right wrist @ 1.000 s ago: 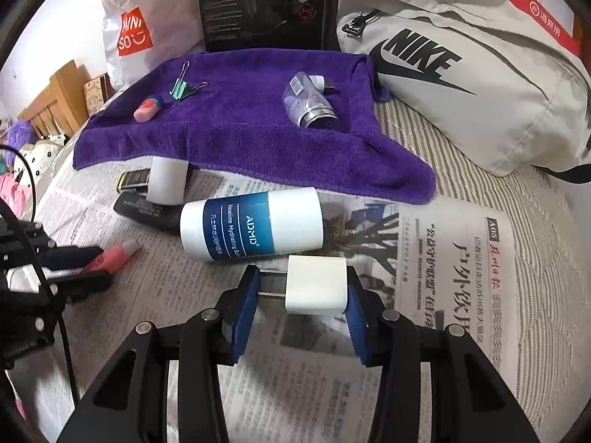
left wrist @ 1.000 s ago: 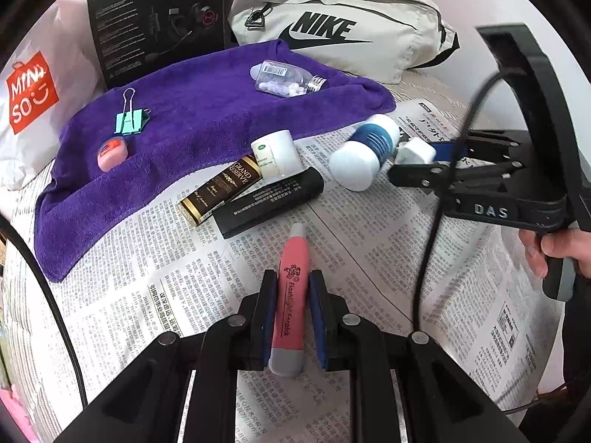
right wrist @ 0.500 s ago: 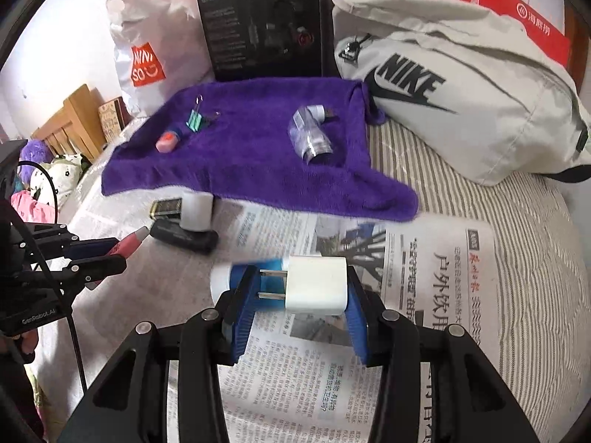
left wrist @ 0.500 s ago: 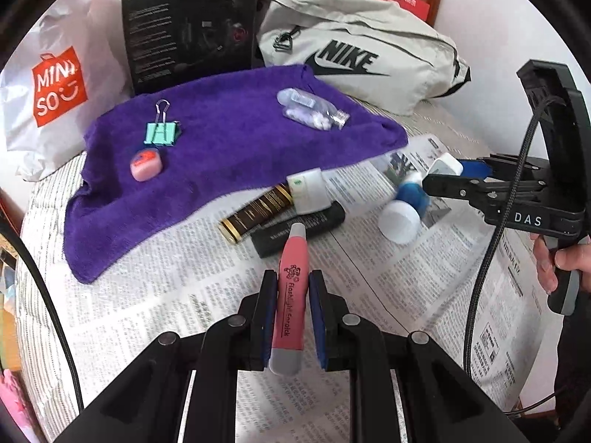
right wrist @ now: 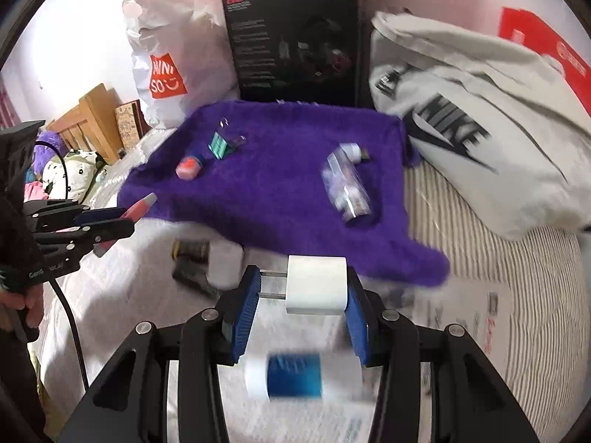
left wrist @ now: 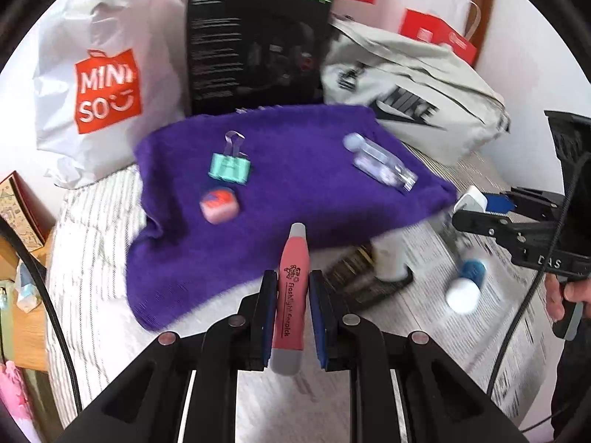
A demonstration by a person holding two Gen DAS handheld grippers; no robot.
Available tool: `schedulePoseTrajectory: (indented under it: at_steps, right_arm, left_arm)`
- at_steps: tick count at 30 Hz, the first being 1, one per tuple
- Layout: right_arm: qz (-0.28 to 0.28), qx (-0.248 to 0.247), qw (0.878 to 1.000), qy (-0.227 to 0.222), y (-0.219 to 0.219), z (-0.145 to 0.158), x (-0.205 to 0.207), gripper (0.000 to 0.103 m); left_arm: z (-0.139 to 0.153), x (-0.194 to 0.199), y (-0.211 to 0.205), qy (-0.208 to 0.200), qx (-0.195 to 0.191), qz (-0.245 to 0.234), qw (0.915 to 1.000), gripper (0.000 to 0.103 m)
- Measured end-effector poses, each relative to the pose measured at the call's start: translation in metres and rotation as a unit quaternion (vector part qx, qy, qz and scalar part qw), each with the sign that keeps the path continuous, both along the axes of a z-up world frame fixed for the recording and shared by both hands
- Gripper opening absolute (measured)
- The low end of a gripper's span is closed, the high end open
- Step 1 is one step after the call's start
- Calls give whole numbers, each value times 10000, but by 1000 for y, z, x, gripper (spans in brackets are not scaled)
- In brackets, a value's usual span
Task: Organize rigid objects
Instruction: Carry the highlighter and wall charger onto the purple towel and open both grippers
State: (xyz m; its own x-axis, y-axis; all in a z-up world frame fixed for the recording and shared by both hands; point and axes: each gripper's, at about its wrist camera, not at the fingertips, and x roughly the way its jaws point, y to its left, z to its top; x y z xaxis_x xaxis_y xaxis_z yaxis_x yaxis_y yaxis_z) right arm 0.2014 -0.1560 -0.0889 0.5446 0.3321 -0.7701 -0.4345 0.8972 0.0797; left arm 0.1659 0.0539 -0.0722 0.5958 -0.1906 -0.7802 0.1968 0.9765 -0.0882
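Both sets of fingers are loaded: my left gripper [left wrist: 293, 317] is pinched tight on the pink earpick [left wrist: 290, 295], which runs straight out ahead between the pads, and my right gripper [right wrist: 301, 304] is clamped across the white plug [right wrist: 317, 285], prongs pointing at the left pad.

A second ago both were low over the newspaper [left wrist: 476, 332]; now each has lifted clear and swung toward the purple towel [left wrist: 295, 170]. The earpick's tip now hangs over the towel's near edge, where before it was over newsprint. The blue-and-white bottle [right wrist: 284, 375], which lay just ahead of my right fingers, now sits below and behind them.

Ahead of my left fingers on the towel lie the clip [left wrist: 229, 164] and the small pink piece [left wrist: 218, 205]; ahead of my right, the clear bottle [right wrist: 347, 184].

I judge both pickups done, with carrying under way. Setting each down on the towel is next.
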Motion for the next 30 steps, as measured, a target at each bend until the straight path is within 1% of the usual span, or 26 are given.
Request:
schedulePoseTrajectory:
  at_steps: [5, 8, 11, 15, 18, 21, 25, 28, 30]
  right_arm:
    - [147, 34, 9999, -28, 26, 4, 35, 44]
    - [213, -26, 9998, 19, 40, -1, 55, 44]
    - [249, -91, 9995, 147, 52, -12, 73, 44]
    - [229, -187, 9991, 298, 59, -29, 90, 44]
    - [197, -262, 9986, 408, 61, -40, 99, 44]
    - [203, -414, 9980, 427, 63, -49, 102, 44]
    - [202, -425, 9980, 430, 60, -56, 105, 44]
    - [232, -442, 9979, 420, 60, -57, 107, 44]
    - [259, -464, 9977, 413, 61, -57, 108, 44]
  left_arm:
    - [1, 29, 12, -6, 13, 144, 9999, 17]
    - [-3, 45, 12, 24, -9, 156, 9999, 17]
    - [-8, 59, 13, 67, -105, 148, 9998, 17]
    - [-15, 76, 8, 126, -130, 80, 9998, 17]
    - [-21, 87, 4, 196, -133, 47, 9997, 17]
    - [-28, 95, 0, 280, -138, -14, 9995, 17]
    - [-39, 104, -5, 377, 27, 10, 9993, 17]
    - [-47, 109, -5, 414, 293, 95, 9987, 17]
    - [-49, 109, -3, 405, 271, 75, 9988, 17]
